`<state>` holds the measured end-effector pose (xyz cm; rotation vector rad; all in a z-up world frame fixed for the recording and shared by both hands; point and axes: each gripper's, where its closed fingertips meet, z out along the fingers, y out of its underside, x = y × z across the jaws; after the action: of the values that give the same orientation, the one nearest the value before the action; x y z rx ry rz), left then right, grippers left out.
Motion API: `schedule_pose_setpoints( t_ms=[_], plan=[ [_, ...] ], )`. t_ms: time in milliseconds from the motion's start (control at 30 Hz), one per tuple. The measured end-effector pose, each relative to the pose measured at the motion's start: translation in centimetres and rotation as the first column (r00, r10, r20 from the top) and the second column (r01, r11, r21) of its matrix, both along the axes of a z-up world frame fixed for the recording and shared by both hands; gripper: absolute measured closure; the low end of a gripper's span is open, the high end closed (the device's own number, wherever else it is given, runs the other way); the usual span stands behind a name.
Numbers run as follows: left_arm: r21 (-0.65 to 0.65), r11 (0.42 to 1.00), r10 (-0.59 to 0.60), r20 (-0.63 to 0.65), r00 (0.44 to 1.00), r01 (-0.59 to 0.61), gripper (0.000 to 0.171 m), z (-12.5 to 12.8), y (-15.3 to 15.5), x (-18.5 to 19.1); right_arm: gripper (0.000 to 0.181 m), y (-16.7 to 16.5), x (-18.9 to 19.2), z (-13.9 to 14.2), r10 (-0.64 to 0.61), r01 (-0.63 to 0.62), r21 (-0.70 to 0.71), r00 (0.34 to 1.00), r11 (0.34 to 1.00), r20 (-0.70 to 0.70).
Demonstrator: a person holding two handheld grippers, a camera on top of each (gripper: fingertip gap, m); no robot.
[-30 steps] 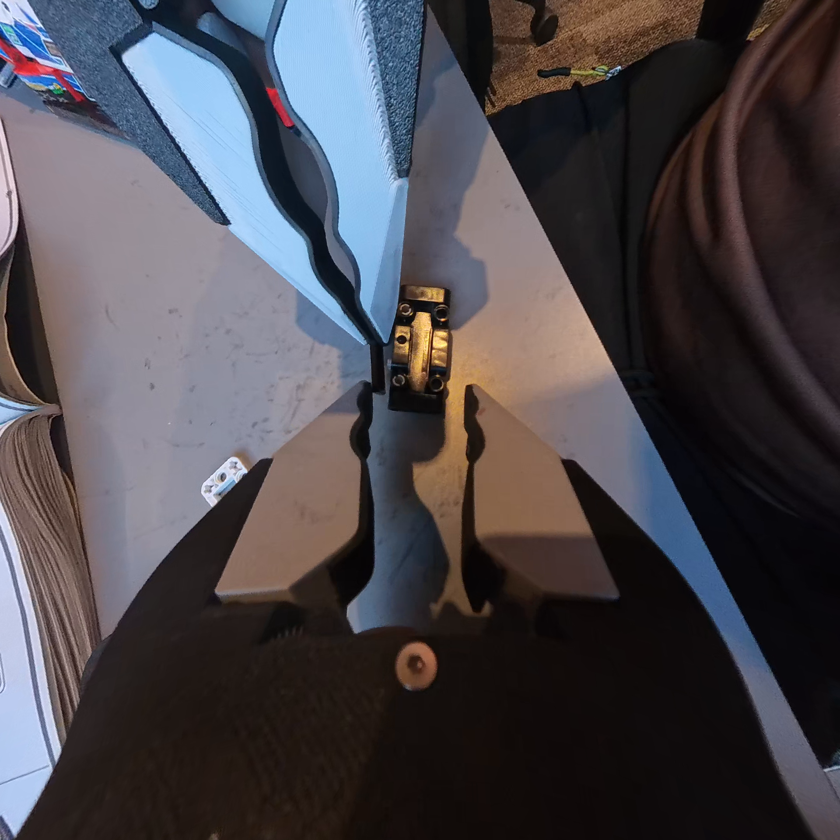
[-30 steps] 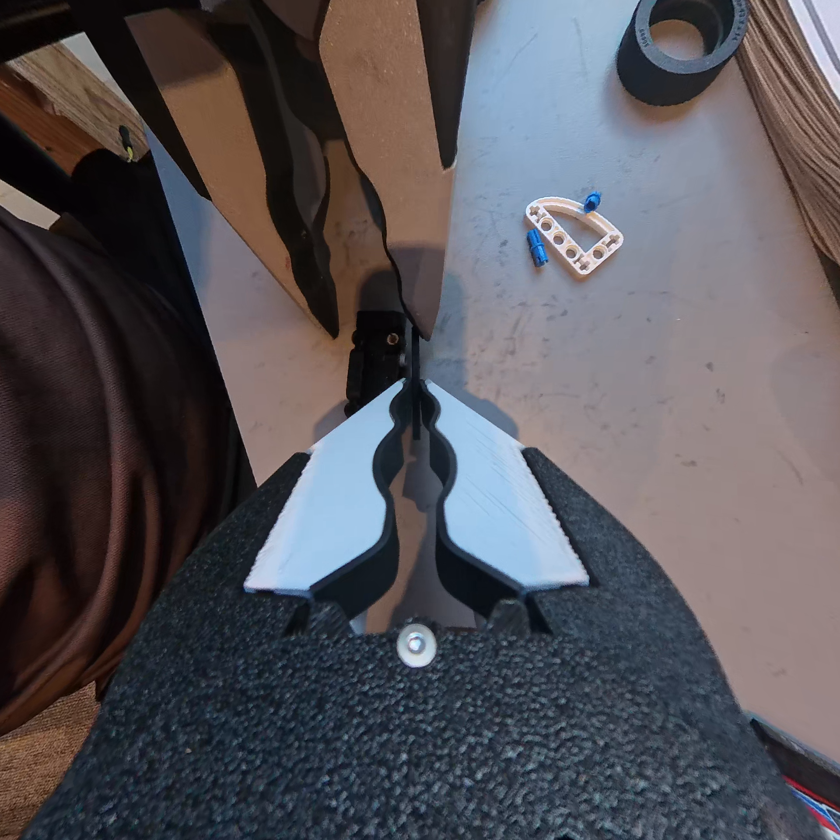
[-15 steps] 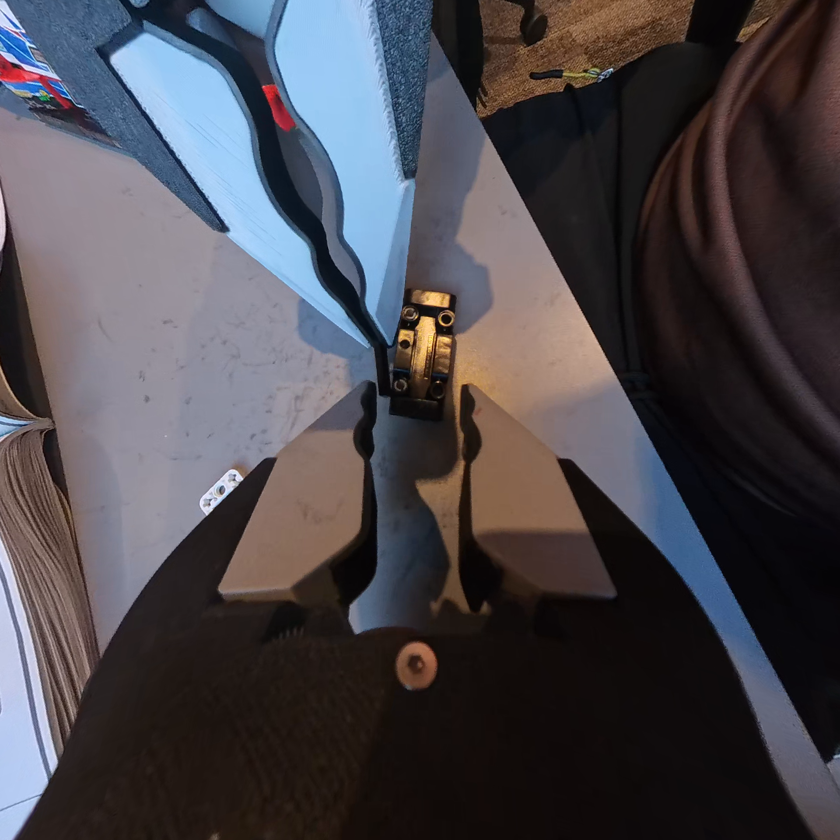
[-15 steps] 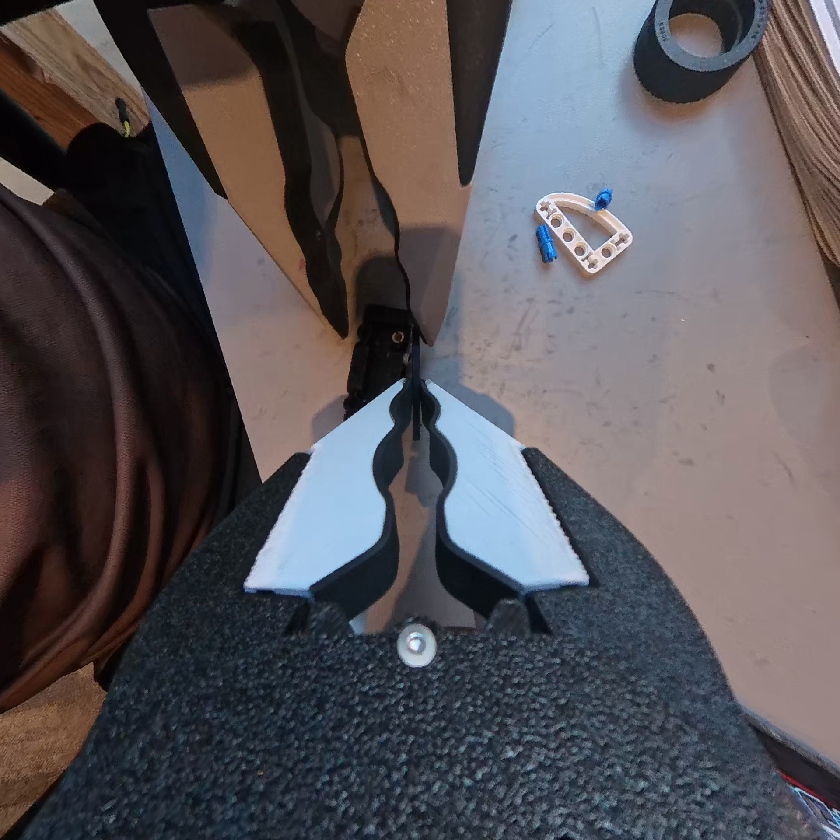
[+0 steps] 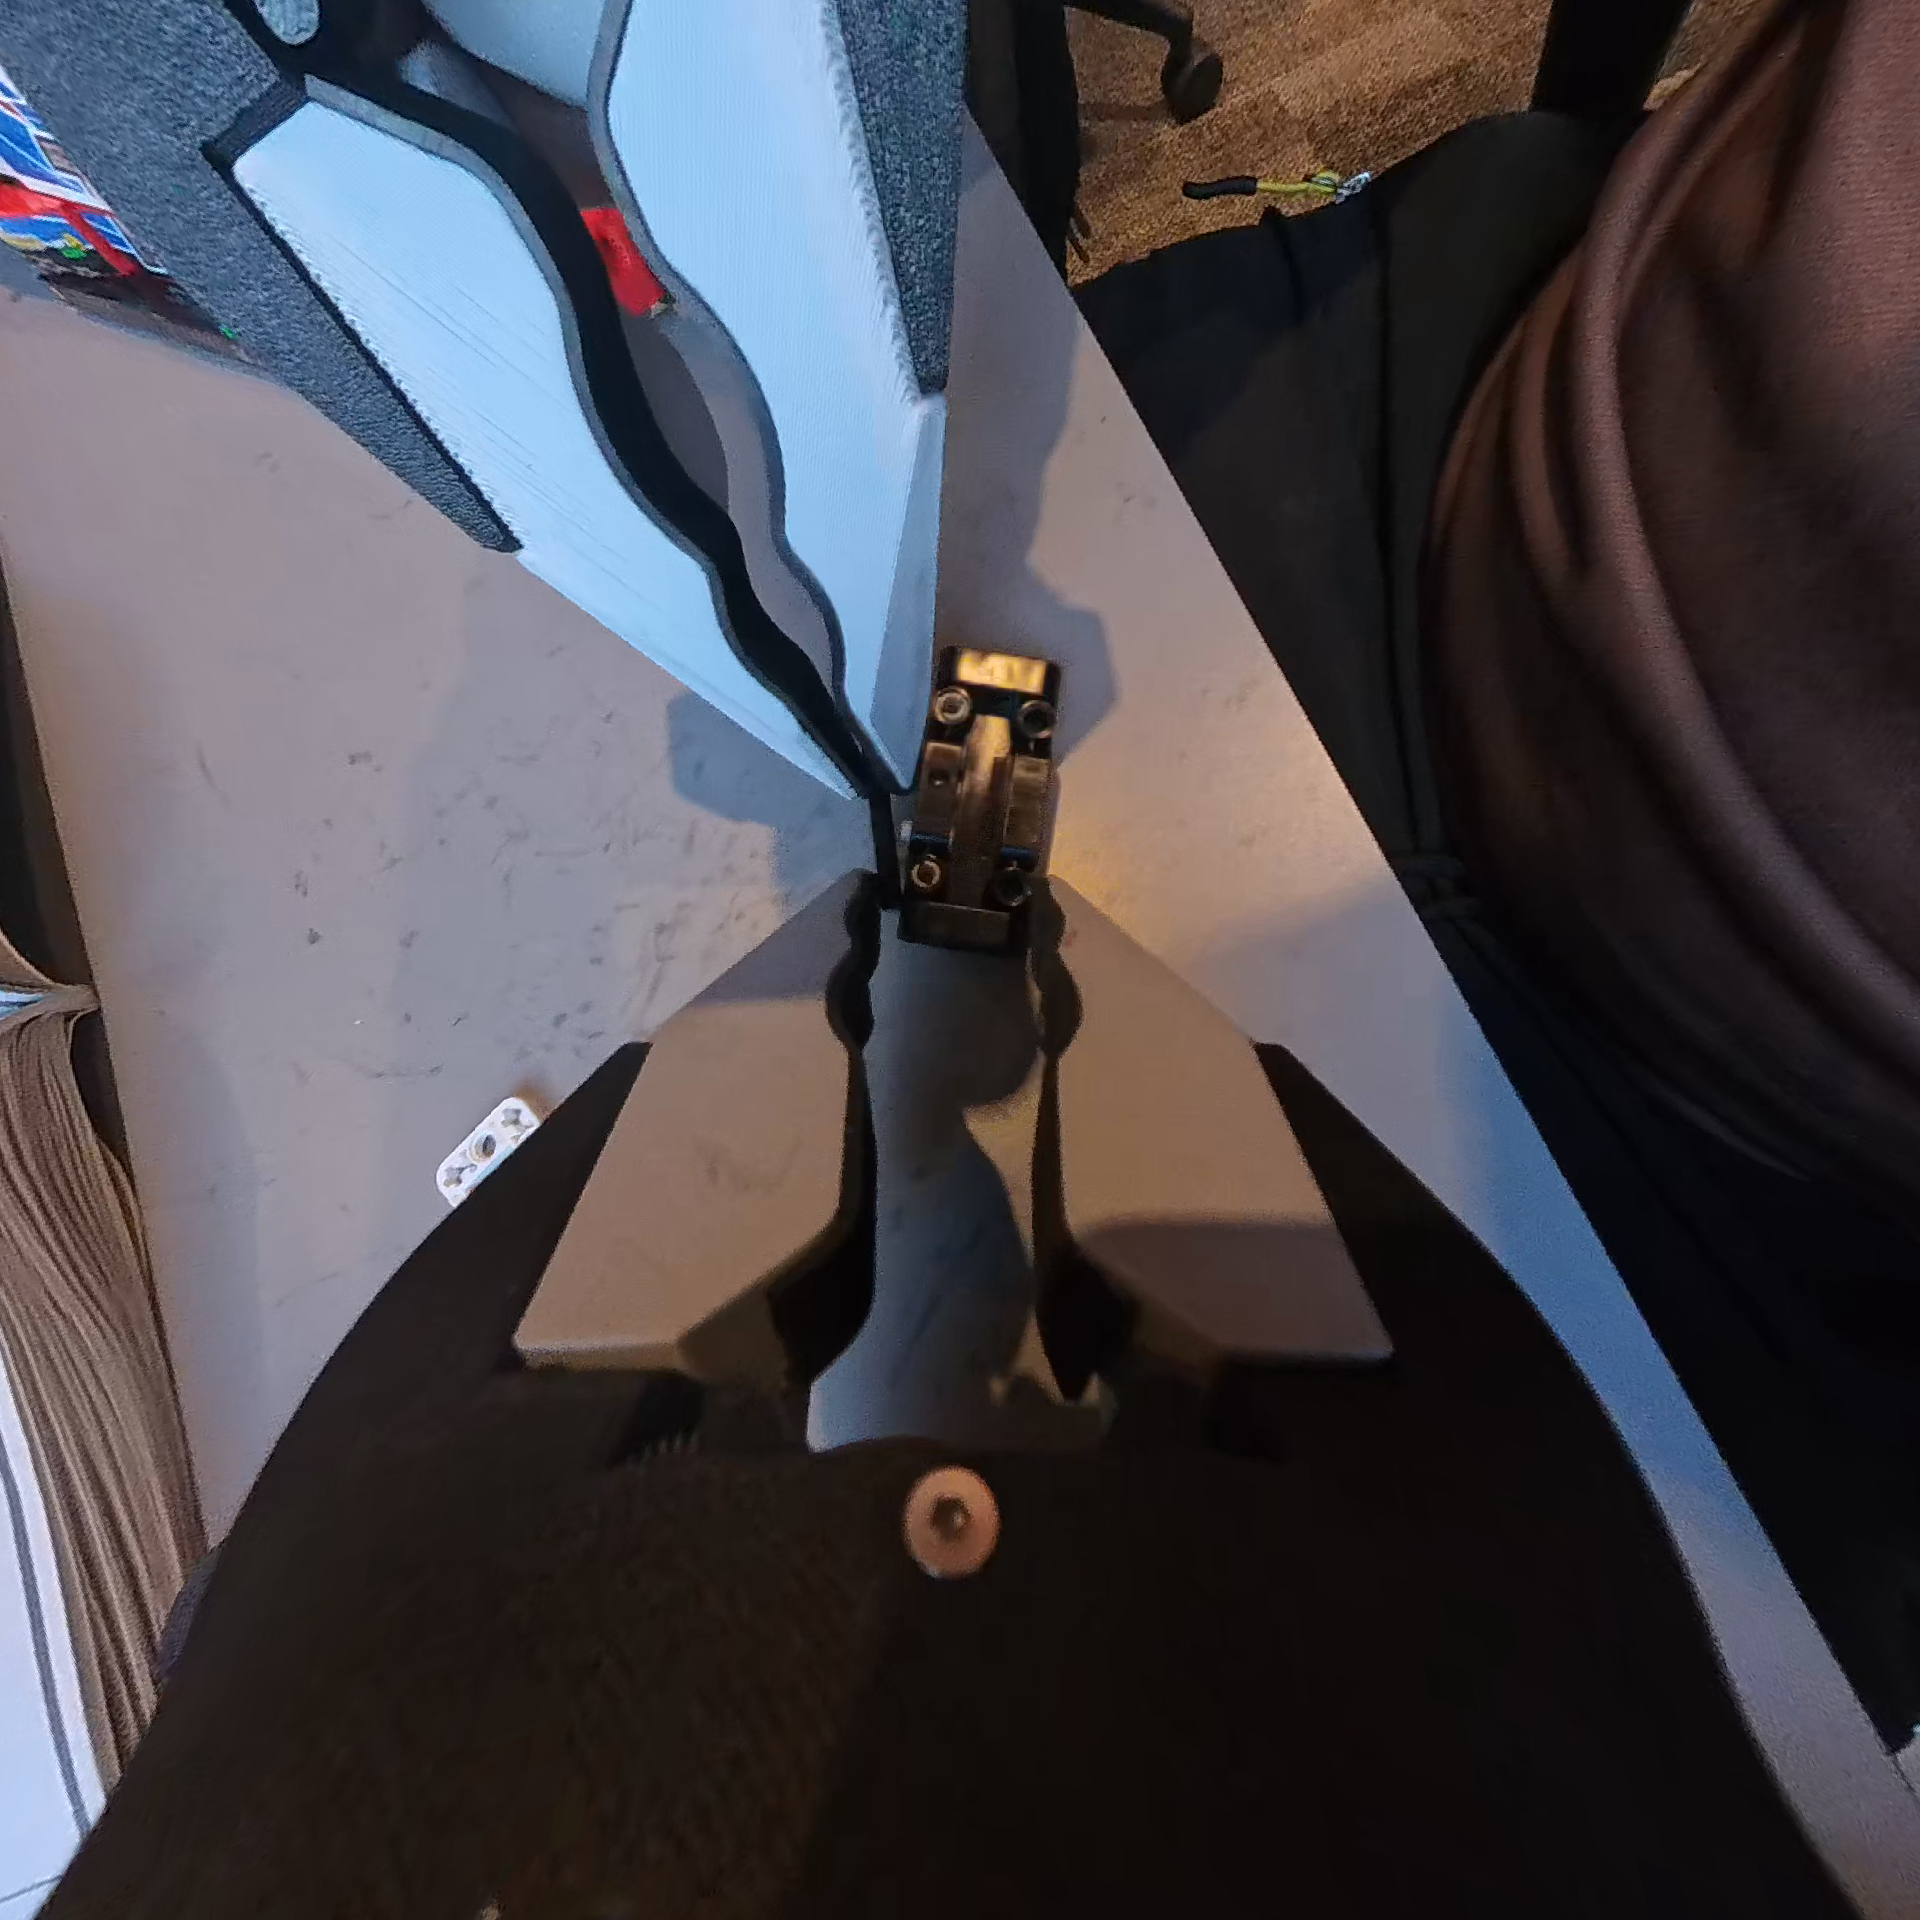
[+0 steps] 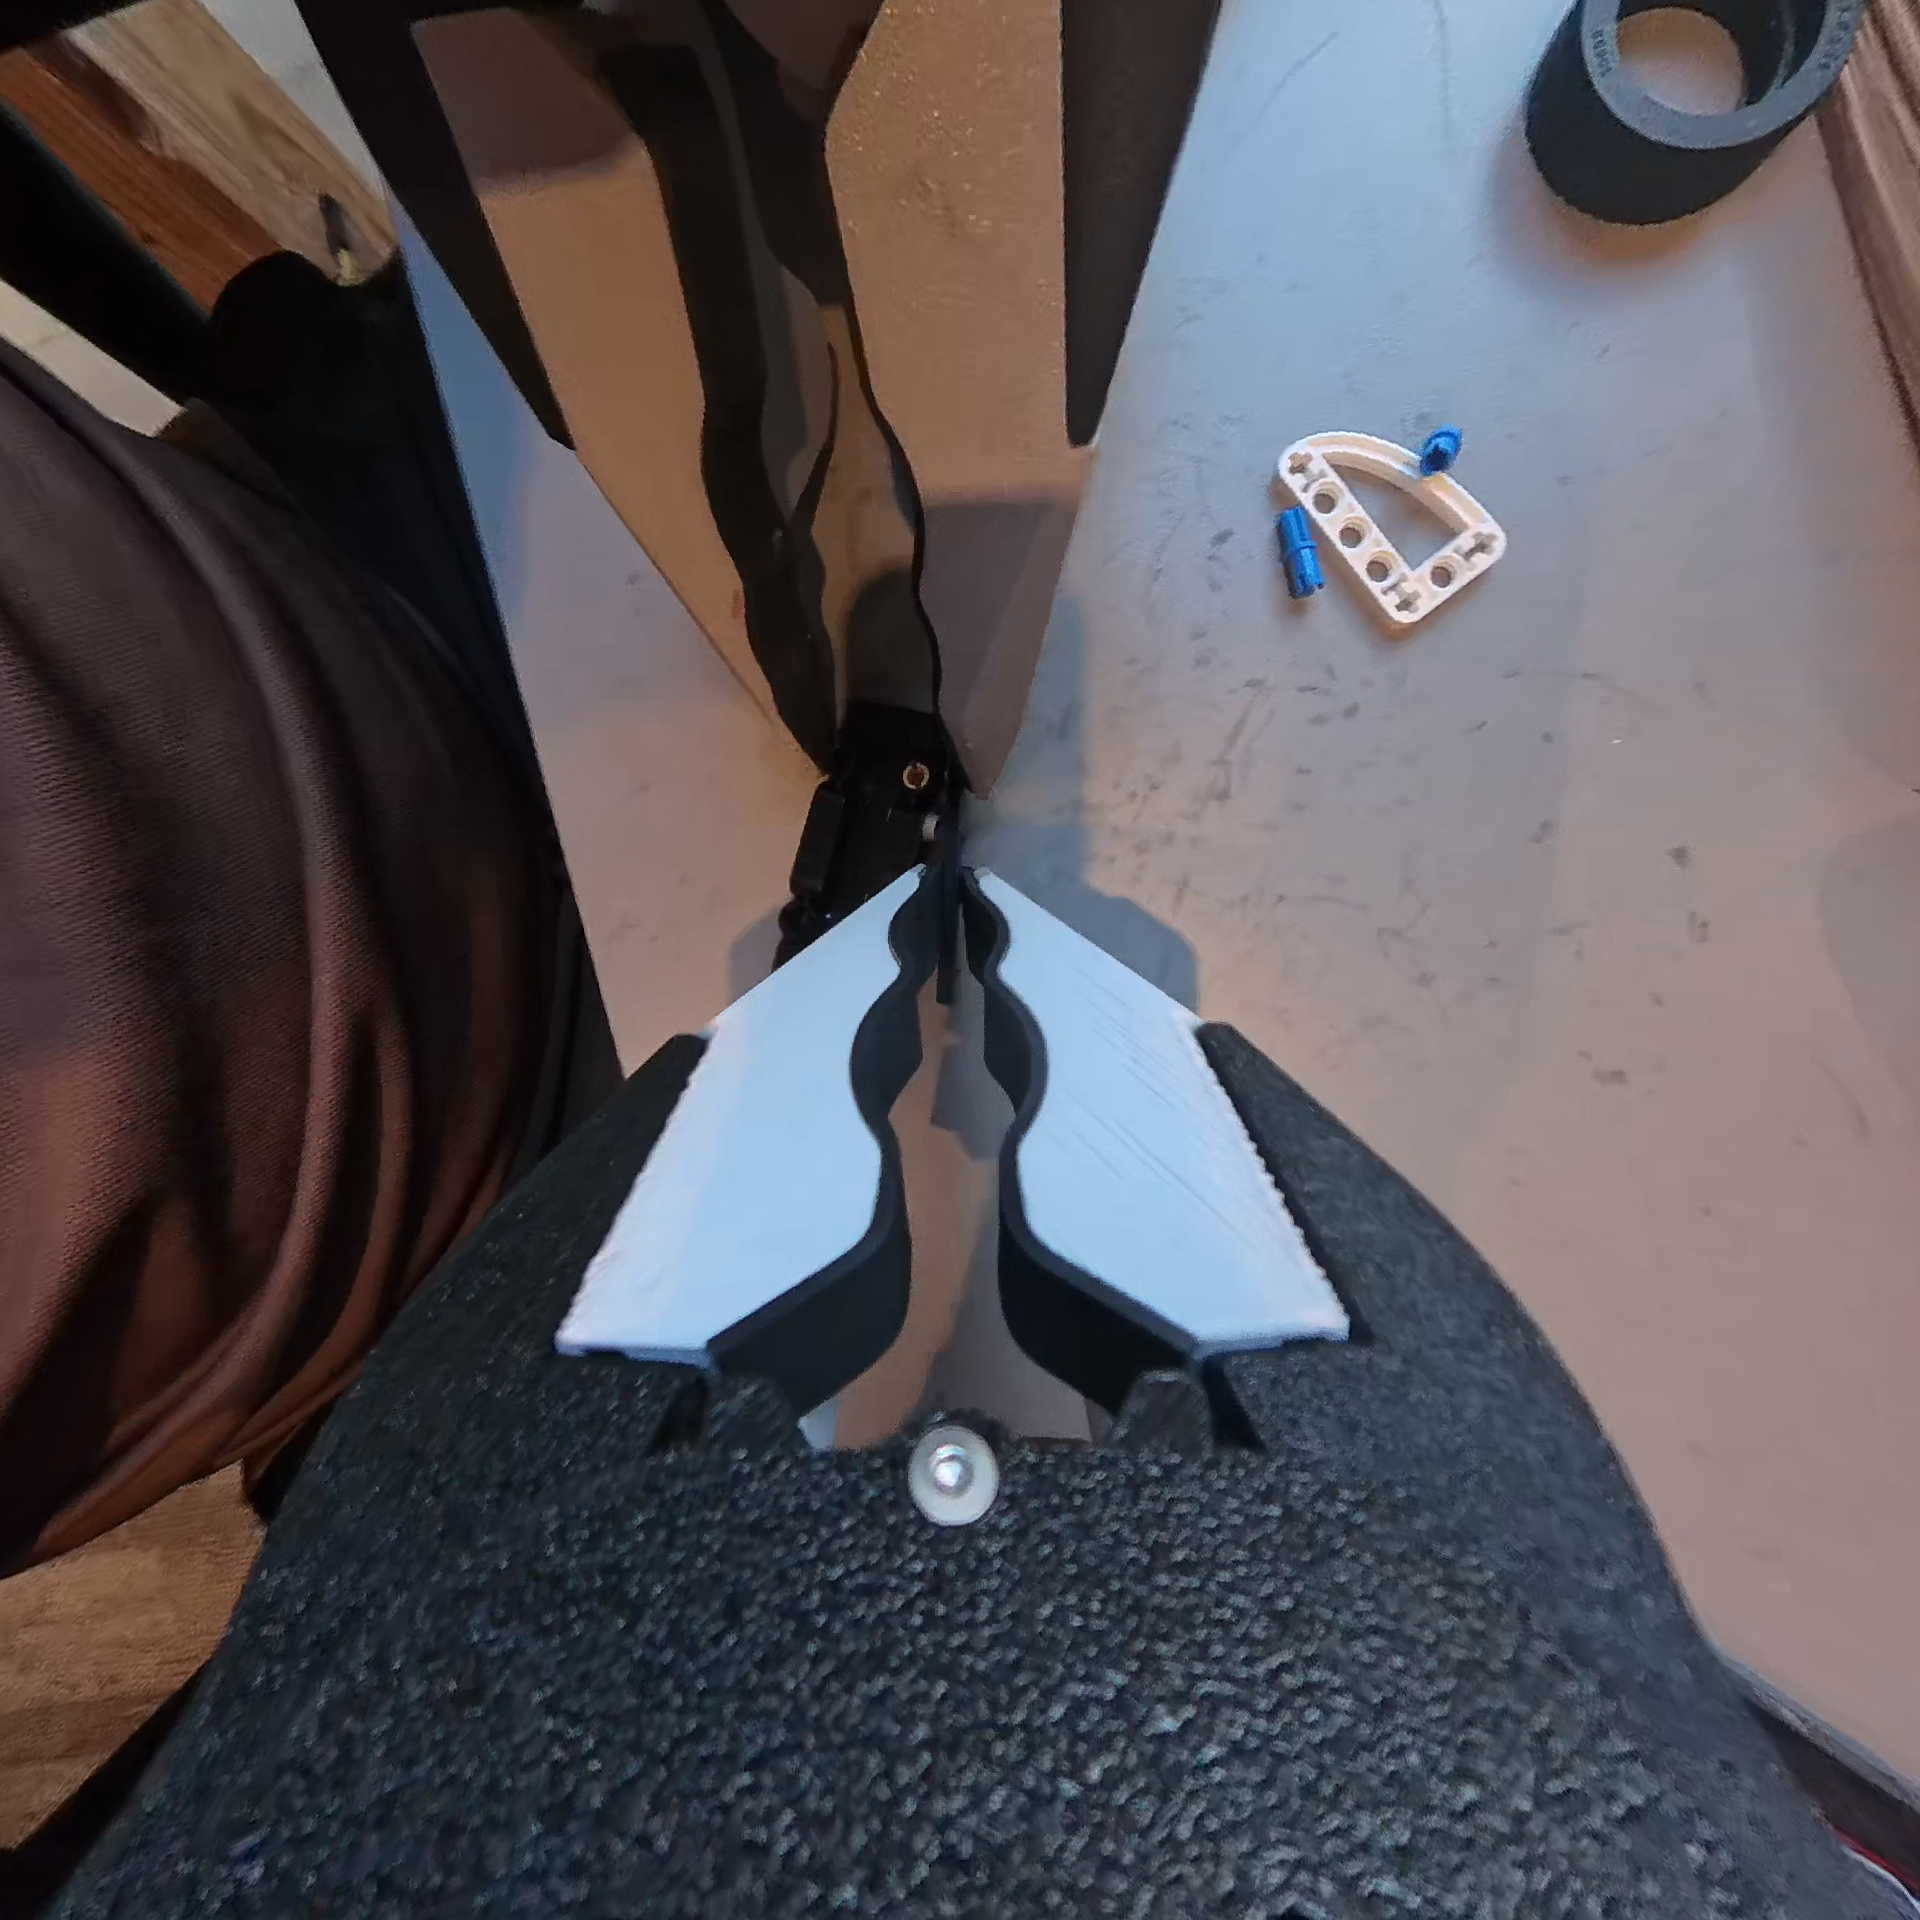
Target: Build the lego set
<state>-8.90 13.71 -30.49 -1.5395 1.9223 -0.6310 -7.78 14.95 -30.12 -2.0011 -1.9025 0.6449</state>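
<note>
While both grippers meet tip to tip near the table's (image 5: 343, 748) edge, the black lego assembly (image 5: 982, 800) lies flat on the grey surface between them, close beside the seated person's brown garment (image 5: 1683, 623). Left gripper (image 5: 951, 914): fingers parted about as wide as the assembly, whose near end sits just between the tips; whether they press its sides cannot be told. Right gripper (image 6: 945, 883): pale blue fingers (image 6: 769, 1122) drawn nearly together, pinching a thin black axle (image 6: 943, 935) that stands alongside the assembly's left flank, in contact or nearly so. Elsewhere on the table, well apart from the work: a white perforated quarter-circle beam (image 6: 1387, 530) with one blue pin (image 6: 1297, 553) beside it and another (image 6: 1439, 449) at its curved edge, a black tyre (image 6: 1662, 104) farther off, and a colourful booklet (image 5: 52, 197) at the far corner.
</note>
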Motion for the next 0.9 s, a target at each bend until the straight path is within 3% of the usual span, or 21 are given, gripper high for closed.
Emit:
schedule_pose_setpoints(
  t_ms=[467, 700, 900],
  plan=[
    [-0.004, 0.999, -0.035, -0.001, 0.999, 0.035, 0.145, 0.0, -0.6, 0.3, 0.174, -0.8, 0.4, 0.2, 0.041, -0.053, -0.140, 0.996, 0.989, -0.084],
    [-0.007, 0.999, -0.041, 0.015, 0.999, 0.041, 0.146, 0.0, -0.8, 0.3, 0.145, -1.5, 0.8, 1.4, 0.031, -0.062, -0.185, 0.986, 0.981, -0.166],
    [-0.017, 1.000, -0.023, 0.035, 0.999, 0.023, 0.146, 0.0, -0.8, 0.3, 0.130, -2.2, 1.8, 0.7, -0.050, 0.037, -0.084, 0.984, 0.996, -0.168]
  ],
)
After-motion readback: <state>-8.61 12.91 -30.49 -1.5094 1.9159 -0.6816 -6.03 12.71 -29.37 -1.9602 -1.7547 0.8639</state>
